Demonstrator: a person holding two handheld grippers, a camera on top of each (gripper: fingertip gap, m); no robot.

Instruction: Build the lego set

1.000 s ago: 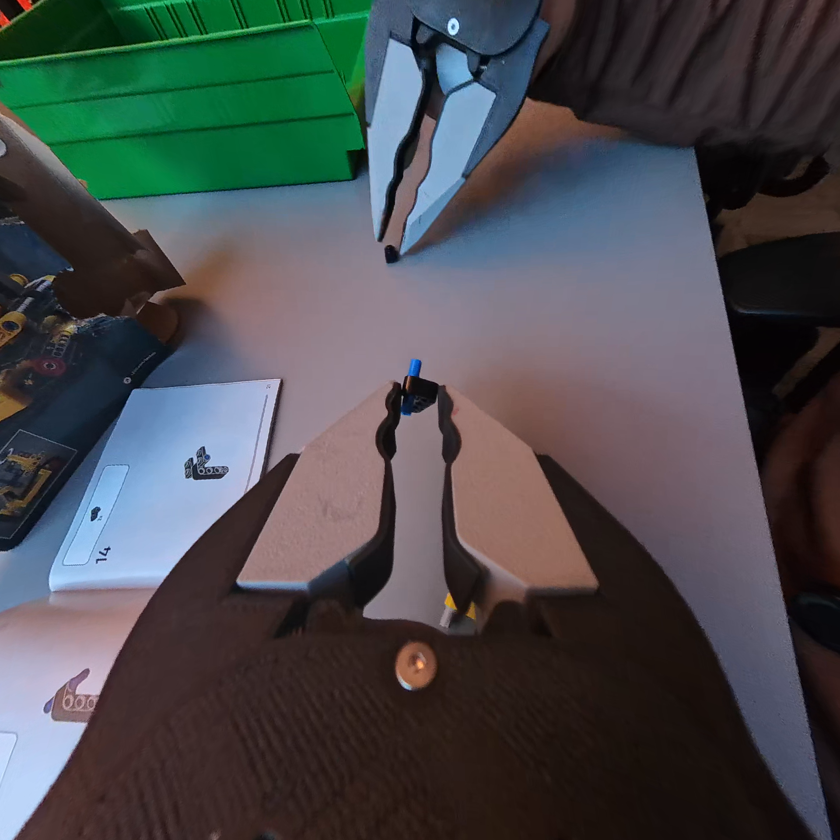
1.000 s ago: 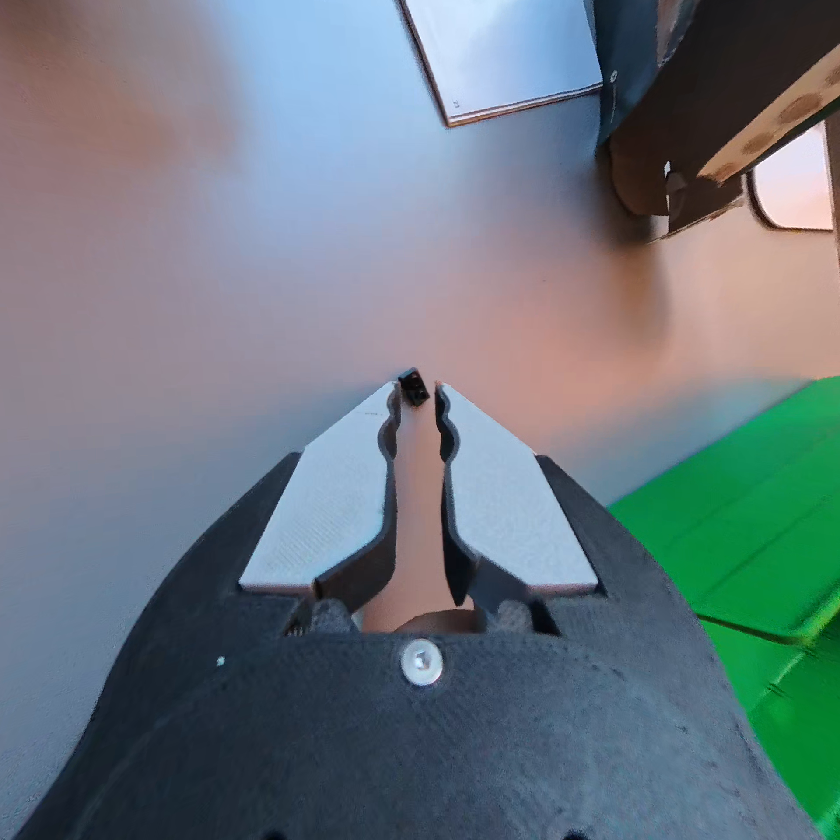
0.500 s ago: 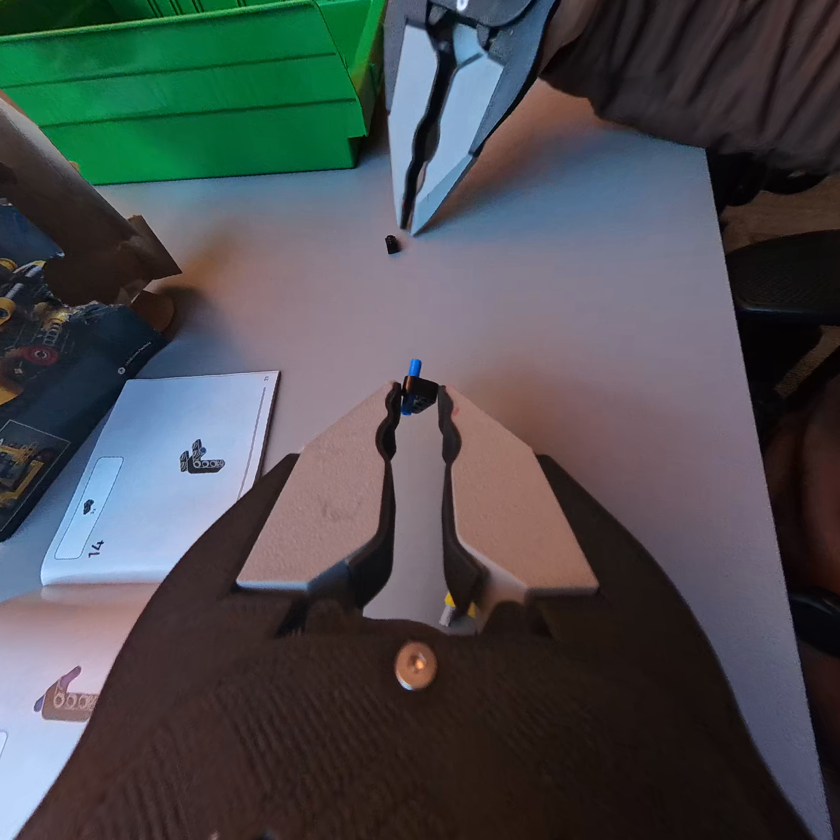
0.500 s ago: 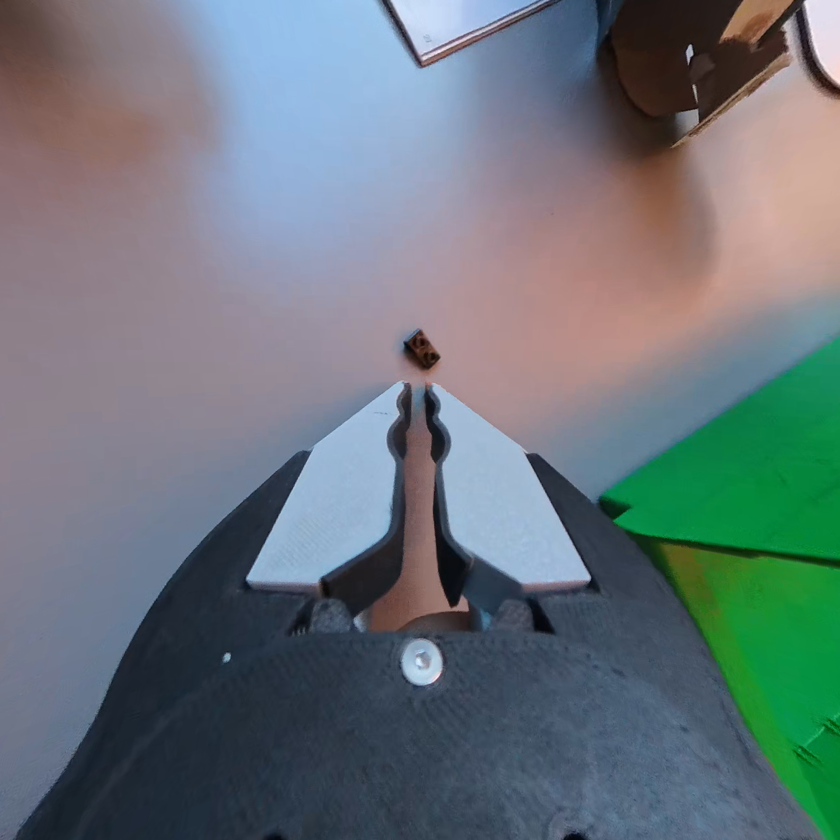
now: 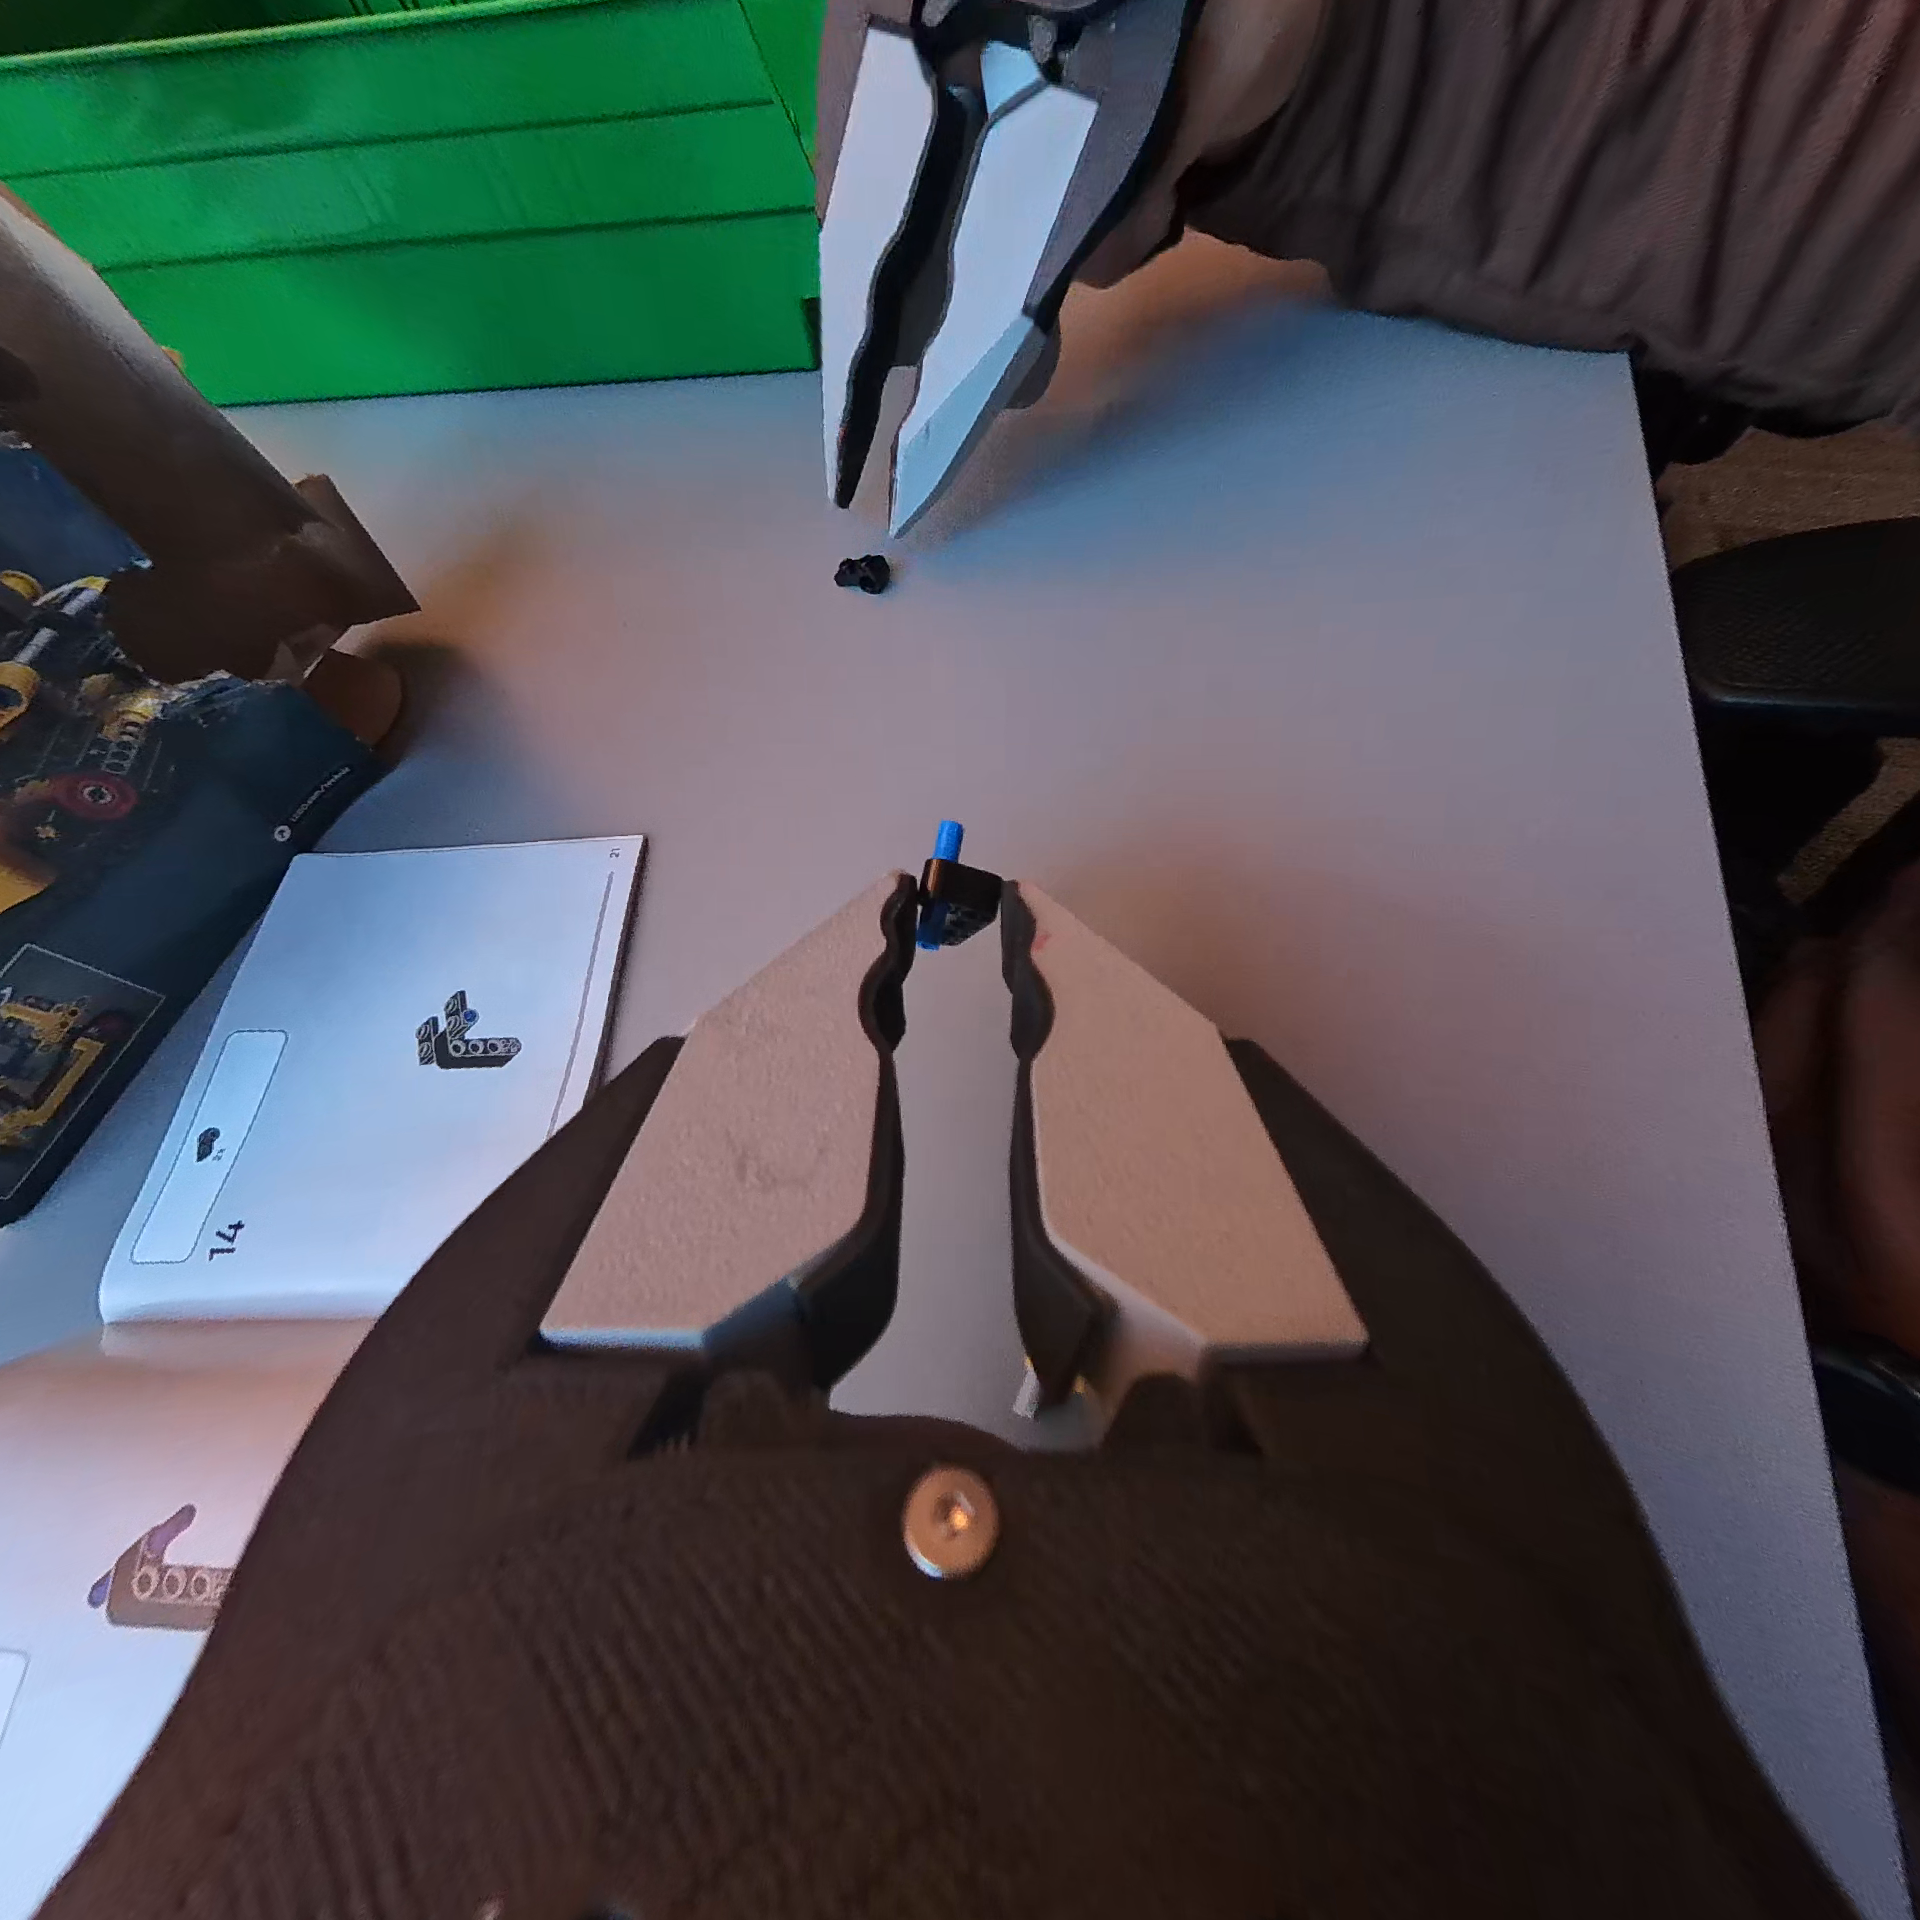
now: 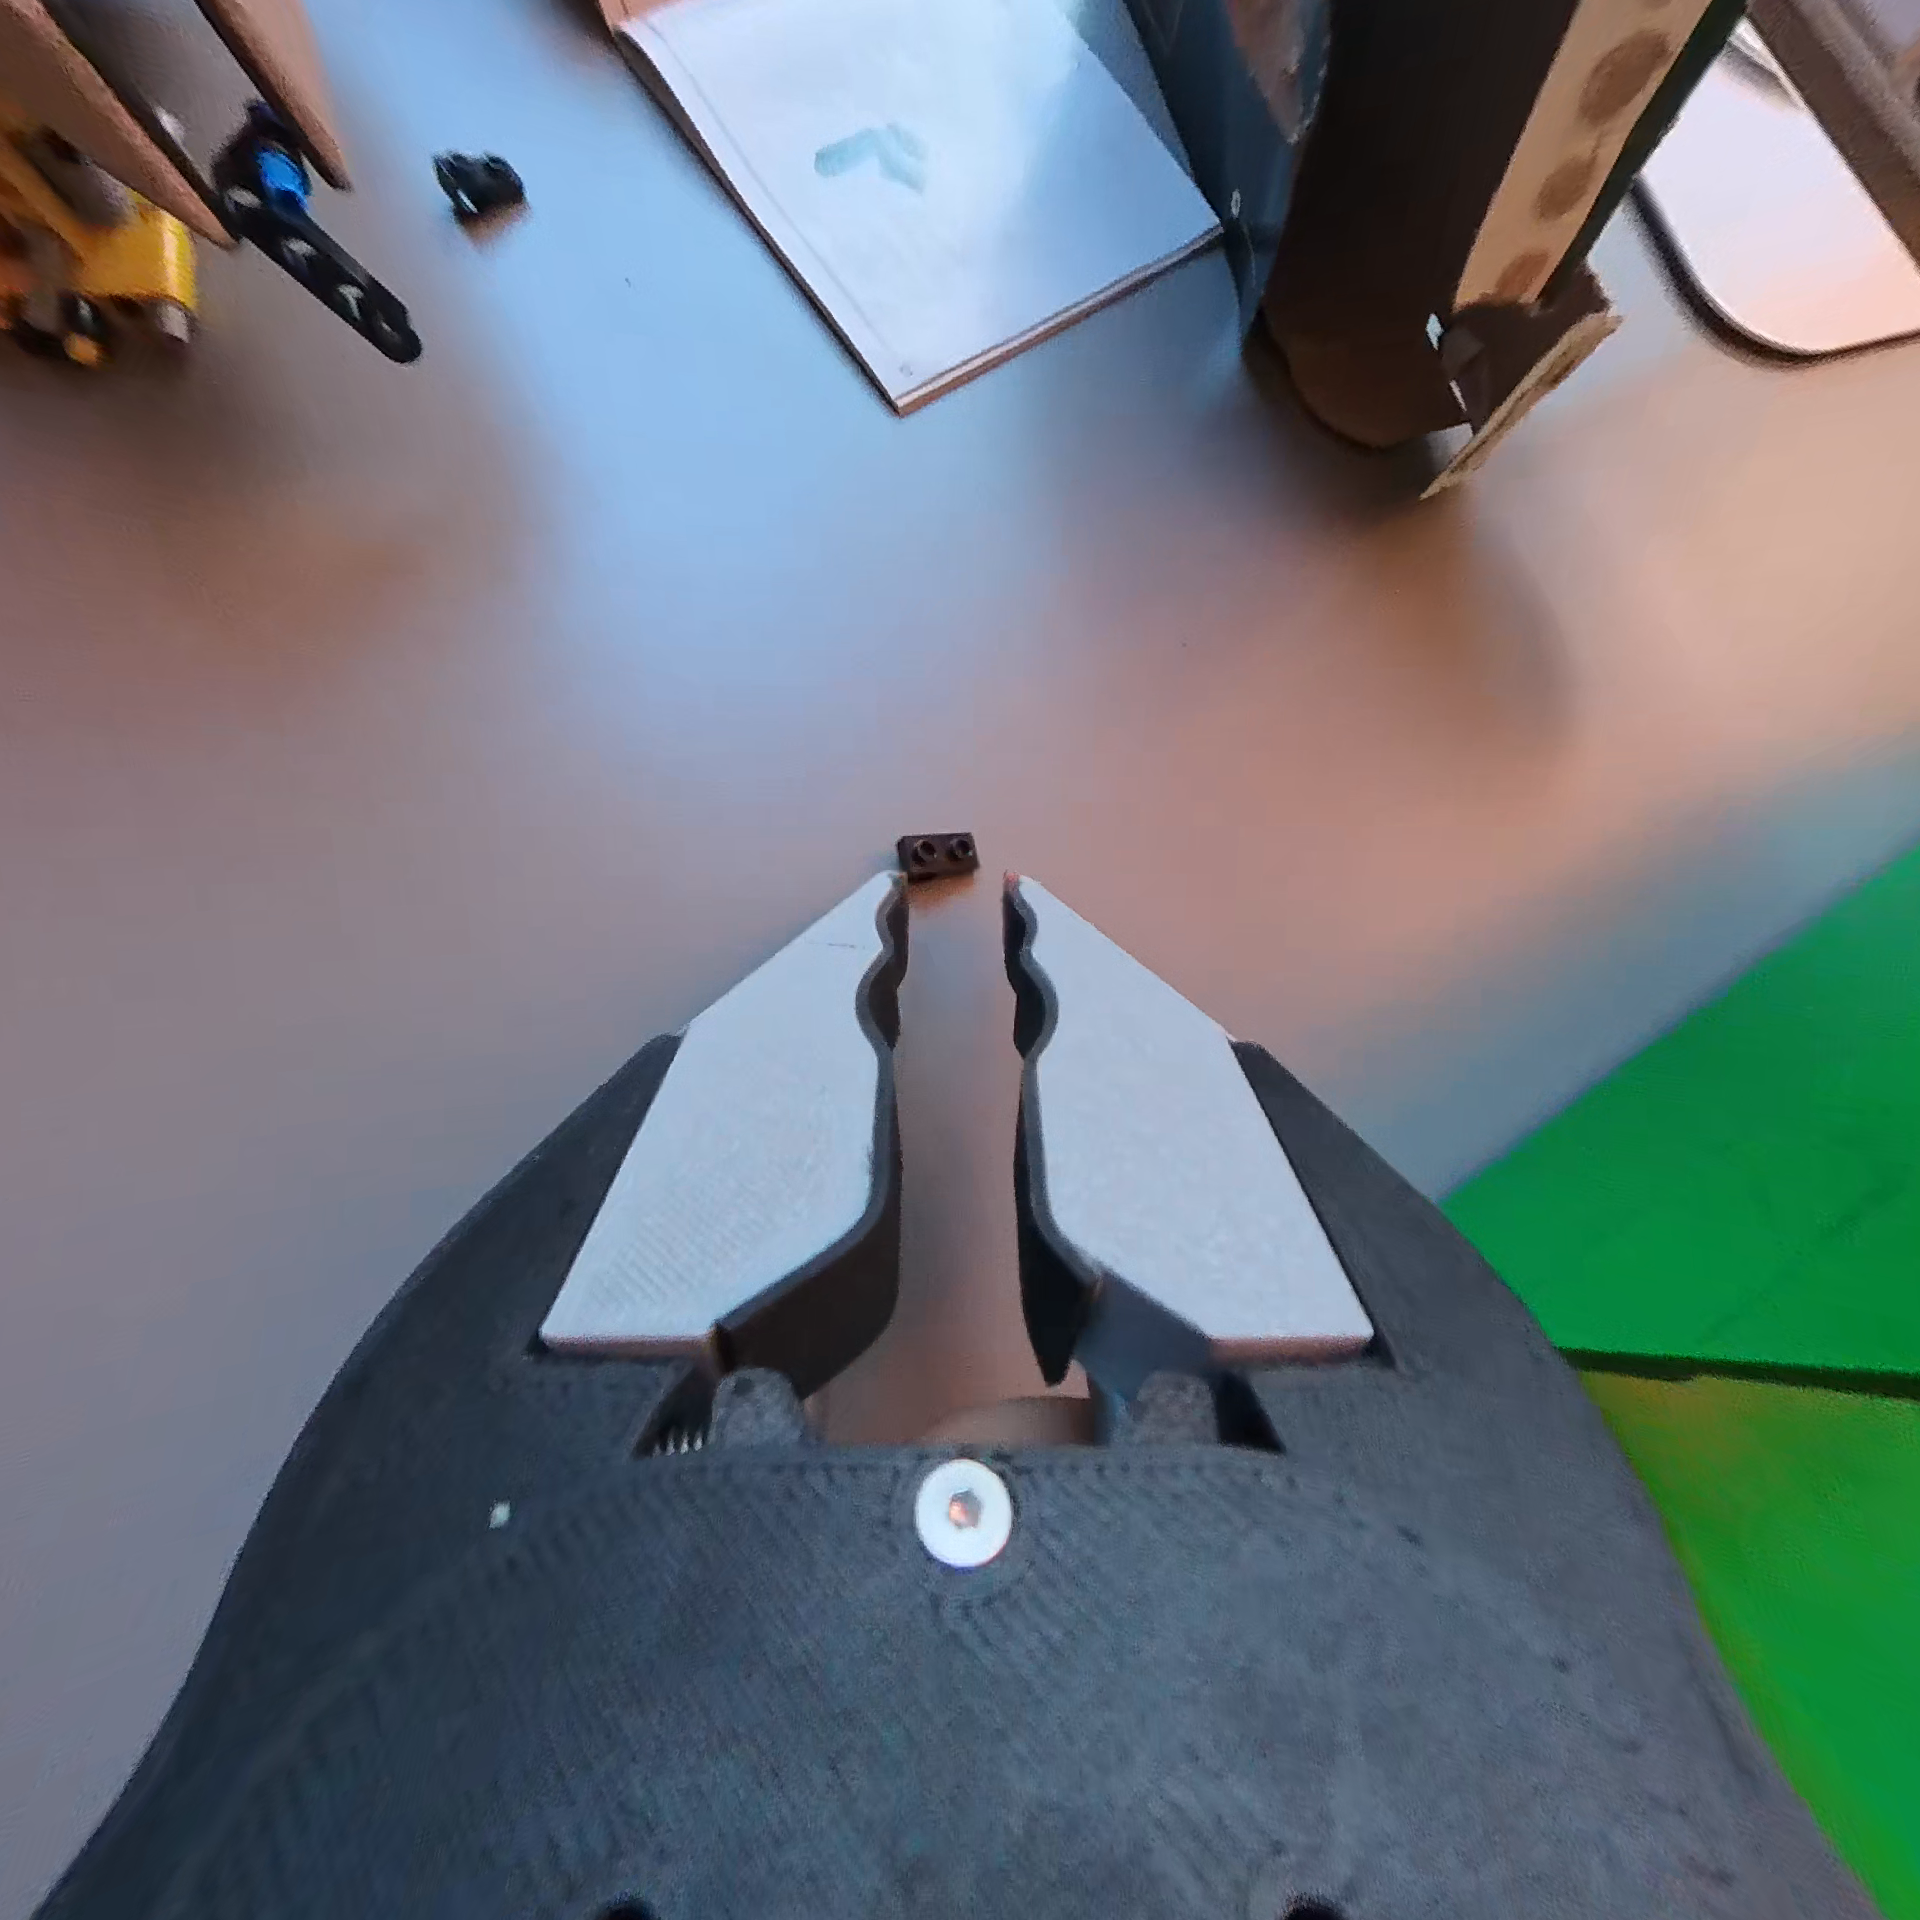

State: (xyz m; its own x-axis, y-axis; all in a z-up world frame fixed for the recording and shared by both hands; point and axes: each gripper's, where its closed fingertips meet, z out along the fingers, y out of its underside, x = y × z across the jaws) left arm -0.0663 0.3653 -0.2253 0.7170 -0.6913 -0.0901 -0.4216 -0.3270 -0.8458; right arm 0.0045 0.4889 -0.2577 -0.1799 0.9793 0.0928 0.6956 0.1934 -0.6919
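Hovering right gripper (image 6: 953, 883) spread behind black brick (image 6: 938, 854)

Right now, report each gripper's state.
Left gripper: shut on the black piece with blue pin.
Right gripper: open, empty, tips just short of the small black piece.

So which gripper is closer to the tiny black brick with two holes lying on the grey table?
Right. The right gripper hangs open with its tips just short of the tiny black two-hole brick. The left gripper is farther off, shut on a black piece with a blue pin.
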